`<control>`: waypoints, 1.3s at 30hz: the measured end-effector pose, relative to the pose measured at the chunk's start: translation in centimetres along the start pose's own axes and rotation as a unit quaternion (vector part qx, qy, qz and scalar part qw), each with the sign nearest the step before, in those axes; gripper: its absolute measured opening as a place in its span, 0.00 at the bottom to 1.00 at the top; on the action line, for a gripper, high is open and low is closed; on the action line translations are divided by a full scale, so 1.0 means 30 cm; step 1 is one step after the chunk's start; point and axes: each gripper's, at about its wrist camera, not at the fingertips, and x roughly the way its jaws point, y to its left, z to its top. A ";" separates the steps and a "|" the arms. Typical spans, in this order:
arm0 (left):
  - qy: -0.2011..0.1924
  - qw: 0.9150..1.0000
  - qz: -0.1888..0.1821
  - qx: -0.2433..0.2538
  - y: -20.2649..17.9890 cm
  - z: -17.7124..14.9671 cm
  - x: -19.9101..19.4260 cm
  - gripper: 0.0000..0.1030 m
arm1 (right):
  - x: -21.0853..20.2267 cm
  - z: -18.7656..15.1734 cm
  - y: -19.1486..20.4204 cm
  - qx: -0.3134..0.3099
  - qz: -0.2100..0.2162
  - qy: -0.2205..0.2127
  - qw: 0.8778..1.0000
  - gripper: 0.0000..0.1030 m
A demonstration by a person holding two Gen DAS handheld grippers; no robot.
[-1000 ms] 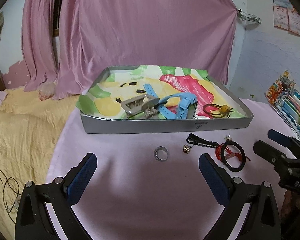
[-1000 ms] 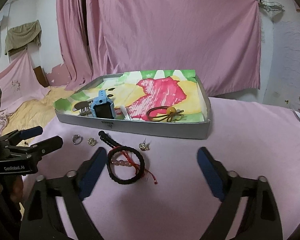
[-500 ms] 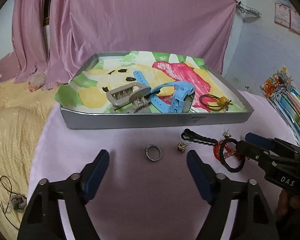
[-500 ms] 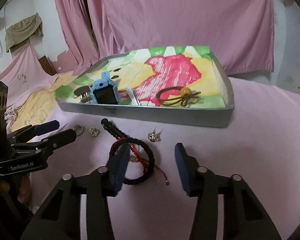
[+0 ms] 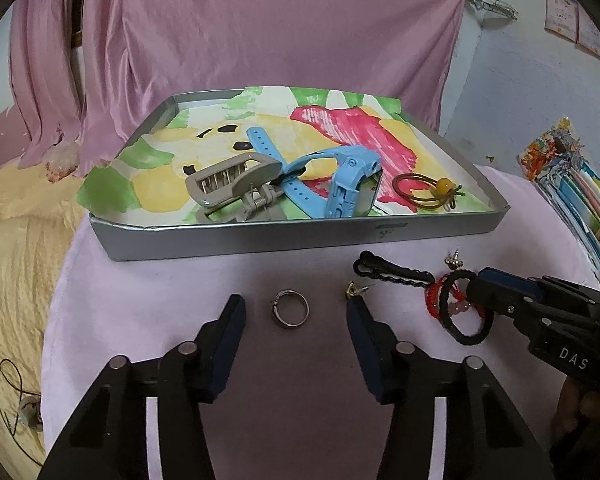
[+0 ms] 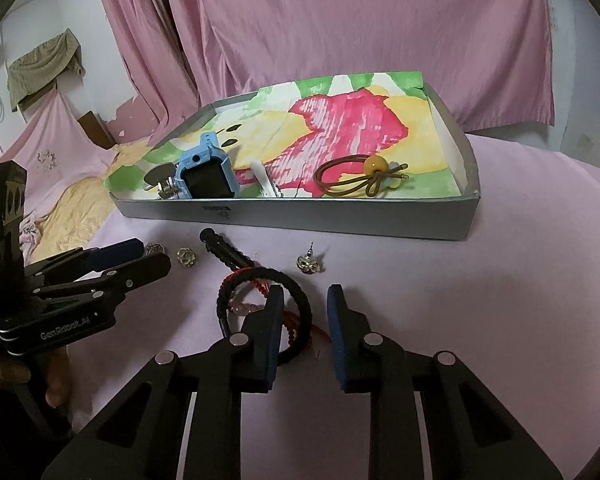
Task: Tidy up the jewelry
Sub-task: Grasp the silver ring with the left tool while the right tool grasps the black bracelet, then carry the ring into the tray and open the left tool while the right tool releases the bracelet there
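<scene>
Left claw (image 5: 296, 316) sat open w/ the silver ring (image 5: 289, 313) between its tips, center frame; right claw (image 6: 302, 316) open too, straddling the black bracelet (image 6: 300, 304).

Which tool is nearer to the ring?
Left. The left tool has the ring between its open fingers; the right tool is off to the side, at the bracelet.

Readable lettering on the two grippers
"DAS" is printed on the right gripper (image 5: 485, 294) body; "GenRobot_AI" stands on the left gripper (image 6: 148, 256) body; the tray (image 6: 340, 216) label is unreadable.
</scene>
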 end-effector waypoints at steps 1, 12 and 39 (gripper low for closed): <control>0.000 1.000 0.001 0.001 -0.002 0.002 0.002 0.44 | 0.002 0.000 0.000 0.001 0.002 0.001 1.000 0.13; 0.003 1.000 0.020 0.018 -0.012 0.000 0.006 0.19 | 0.008 -0.009 0.000 0.005 0.017 -0.001 1.000 0.06; -0.052 0.998 -0.022 -0.015 0.006 0.003 -0.082 0.06 | -0.102 0.025 0.001 0.007 0.054 -0.081 0.995 0.05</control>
